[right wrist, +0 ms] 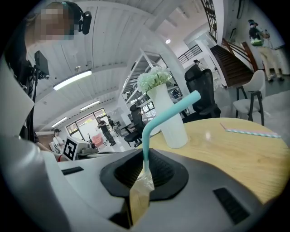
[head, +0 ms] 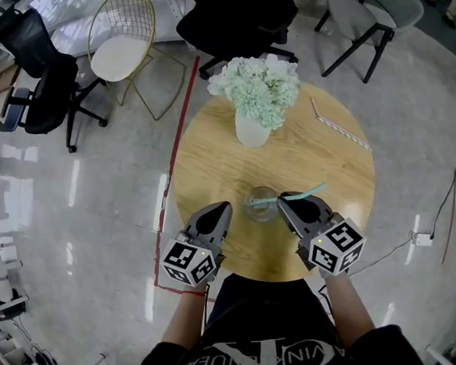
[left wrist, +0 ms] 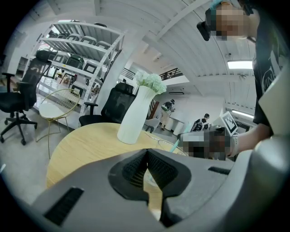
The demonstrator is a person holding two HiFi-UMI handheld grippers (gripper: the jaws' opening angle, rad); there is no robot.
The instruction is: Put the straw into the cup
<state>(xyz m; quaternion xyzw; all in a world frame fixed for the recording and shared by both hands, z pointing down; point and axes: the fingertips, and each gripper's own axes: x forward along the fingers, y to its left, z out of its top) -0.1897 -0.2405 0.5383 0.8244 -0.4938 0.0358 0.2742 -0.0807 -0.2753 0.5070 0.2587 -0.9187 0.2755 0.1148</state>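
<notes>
Right tongs (head: 284, 199) clamp the teal straw (head: 314, 188), its length slanting down-left toward the cup (head: 259, 206) just beside them at centre; left tongs (head: 225, 208) closed, empty.

The head view looks steeply down from well above the round pale wooden bench (head: 205, 167). The left and right gripper views sit close behind the left claw (head: 224, 208) and right claw (head: 284, 197), facing across it. All three share the white vase of pale green flowers (head: 251, 130).
</notes>
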